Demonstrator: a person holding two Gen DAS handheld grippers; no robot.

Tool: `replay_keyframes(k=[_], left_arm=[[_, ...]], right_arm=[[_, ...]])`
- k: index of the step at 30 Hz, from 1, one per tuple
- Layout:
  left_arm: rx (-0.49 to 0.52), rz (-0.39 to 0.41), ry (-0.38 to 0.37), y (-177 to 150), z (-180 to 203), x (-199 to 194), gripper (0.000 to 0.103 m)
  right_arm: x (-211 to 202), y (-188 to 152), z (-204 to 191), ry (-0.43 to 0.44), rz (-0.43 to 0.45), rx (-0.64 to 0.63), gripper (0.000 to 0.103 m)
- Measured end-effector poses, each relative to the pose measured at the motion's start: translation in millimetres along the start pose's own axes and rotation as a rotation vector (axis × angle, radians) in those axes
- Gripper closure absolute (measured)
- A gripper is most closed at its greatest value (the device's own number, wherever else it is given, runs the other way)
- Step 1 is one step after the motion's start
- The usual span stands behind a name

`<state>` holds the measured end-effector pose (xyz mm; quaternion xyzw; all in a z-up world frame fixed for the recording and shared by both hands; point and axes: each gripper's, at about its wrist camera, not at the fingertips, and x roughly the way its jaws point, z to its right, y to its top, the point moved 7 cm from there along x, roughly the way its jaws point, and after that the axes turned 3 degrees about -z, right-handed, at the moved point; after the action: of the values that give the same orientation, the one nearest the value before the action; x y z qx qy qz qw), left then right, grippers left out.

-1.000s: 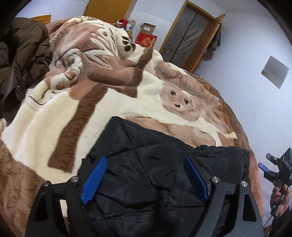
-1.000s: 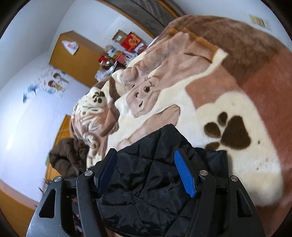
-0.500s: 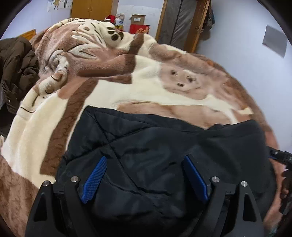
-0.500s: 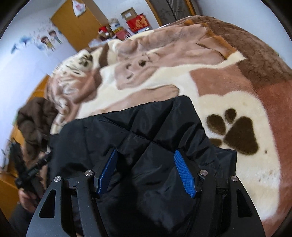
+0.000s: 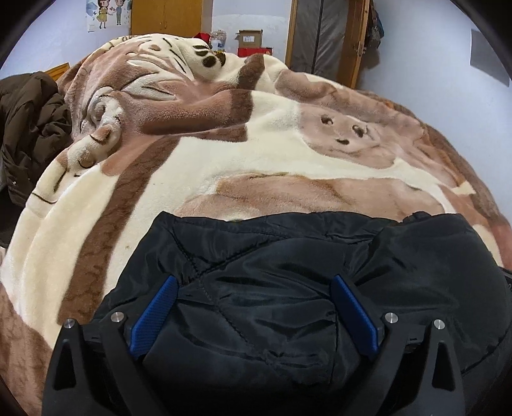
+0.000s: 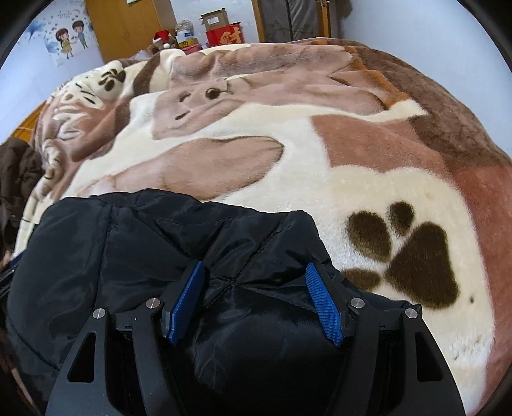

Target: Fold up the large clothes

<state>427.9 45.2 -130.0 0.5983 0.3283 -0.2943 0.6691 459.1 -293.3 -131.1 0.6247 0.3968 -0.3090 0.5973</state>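
A black quilted jacket (image 5: pixel 288 256) lies bunched on the near part of a plush animal-print blanket (image 5: pixel 192 160). My left gripper (image 5: pixel 252 313) points down at it, its jaws opening wide. A fold of the jacket sits loosely between the blue pads (image 5: pixel 153 313). In the right wrist view the same jacket (image 6: pixel 128 240) spreads to the left over the blanket (image 6: pixel 320 160). My right gripper (image 6: pixel 254 300) is shut on a thick bunch of the jacket, which bulges between its pads (image 6: pixel 323 304).
A dark brown coat (image 5: pixel 28 128) is heaped at the bed's left edge, also in the right wrist view (image 6: pixel 16 172). Beyond the bed stand cardboard and red boxes (image 6: pixel 220 28), a wooden wardrobe (image 5: pixel 166 16) and a door (image 5: pixel 320 32).
Both grippers have come down toward the bed with the jacket, which now rests spread on the blanket. The left pads stand a little wider apart than before.
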Motion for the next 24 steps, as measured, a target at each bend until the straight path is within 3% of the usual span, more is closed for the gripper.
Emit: replay_keyframes(k=[2,5,10,13,16,24], left_arm=[[0.014,-0.022,0.014,2,1,-8,0.005],[0.012,-0.01,-0.013,6,4,-36,0.006],[0.03,0.1,-0.156,9,35,-90,0.005],[0.084,0.058,-0.187,3,62,-76,0.005],[0.071,-0.043,-0.167,-5,70,-36,0.005],[0.103,-0.066,-0.085,0,81,10,0.004]], right_arm=[[-8,2,-1,-0.026,-0.018,-0.011,0.037],[-41,8,-7,-0.05,0.036,-0.032,0.037],[-104,2,-57,0.062,0.154,-0.114,0.037],[-88,-8,-88,0.095,0.092,-0.18,0.037],[-47,-14,-91,0.049,0.014,-0.187,0.037],[2,-4,-80,0.031,-0.058,-0.163,0.037]])
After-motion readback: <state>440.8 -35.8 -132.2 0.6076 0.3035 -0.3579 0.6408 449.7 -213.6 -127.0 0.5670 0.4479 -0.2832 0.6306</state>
